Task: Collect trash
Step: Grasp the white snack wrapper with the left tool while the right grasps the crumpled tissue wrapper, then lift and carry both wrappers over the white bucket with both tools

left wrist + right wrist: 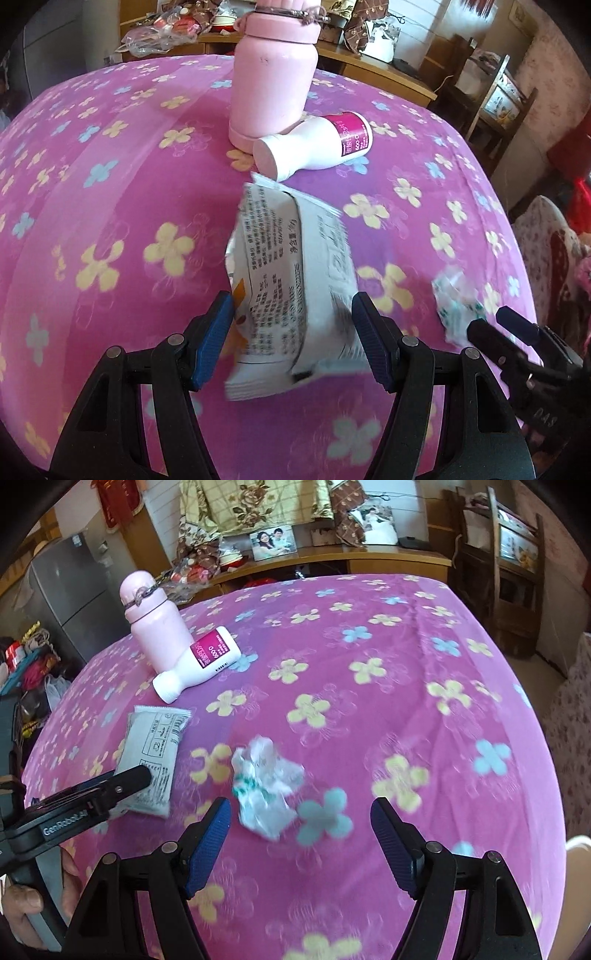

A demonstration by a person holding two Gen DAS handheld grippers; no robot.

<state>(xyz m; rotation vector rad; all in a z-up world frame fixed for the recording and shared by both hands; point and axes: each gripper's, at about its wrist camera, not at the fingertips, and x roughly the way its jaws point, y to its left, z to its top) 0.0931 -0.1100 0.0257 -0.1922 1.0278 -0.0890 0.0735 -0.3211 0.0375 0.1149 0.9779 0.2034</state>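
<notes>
A pink cloth printed with yellow and blue flowers covers the surface (pixel 369 664). Far on its left side stands a tall pale-pink flask (pixel 155 627), upright, with a white plastic bottle bearing a magenta label (pixel 199 662) lying on its side and touching the flask's base.

Nearer lies a flat white printed snack wrapper (pixel 291 280). The left gripper (pixel 291 343) has its blue-padded jaws spread apart on either side of the wrapper's near end; the left pad looks to be at the wrapper's edge (whether it touches I cannot tell), the right pad just beside it, so nothing is clenched.

Just right of the wrapper sits a crumpled white tissue with green print (pixel 264 786), blurred. The right gripper (pixel 299 830) hangs released over it, jaws wide, the tissue's near edge lying between the pads without touching either.

A hand (pixel 22 904) shows at the left edge of the right wrist view.
</notes>
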